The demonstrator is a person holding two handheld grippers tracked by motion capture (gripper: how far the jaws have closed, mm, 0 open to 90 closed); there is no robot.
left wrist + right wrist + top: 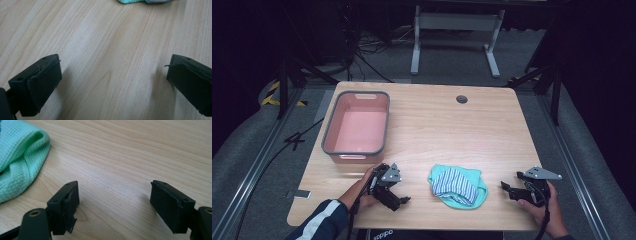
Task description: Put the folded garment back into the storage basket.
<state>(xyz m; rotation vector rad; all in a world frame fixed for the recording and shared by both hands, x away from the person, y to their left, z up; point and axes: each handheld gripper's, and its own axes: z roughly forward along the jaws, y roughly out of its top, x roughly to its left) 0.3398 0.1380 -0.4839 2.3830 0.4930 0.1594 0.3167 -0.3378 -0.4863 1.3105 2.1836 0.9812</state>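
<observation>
Crumpled cloth [458, 186] on the surface [447, 125], between both hand-held grippers. Left hand-held gripper [399, 199] and right hand-held gripper [507, 189] are spread and empty; the left seems slightly nearer. Cloth's long axis apparently runs left to right.

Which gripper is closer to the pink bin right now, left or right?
Left. The left gripper sits just in front of the pink bin, near its front edge. The right gripper is across the table, beyond the green and striped cloth.
</observation>
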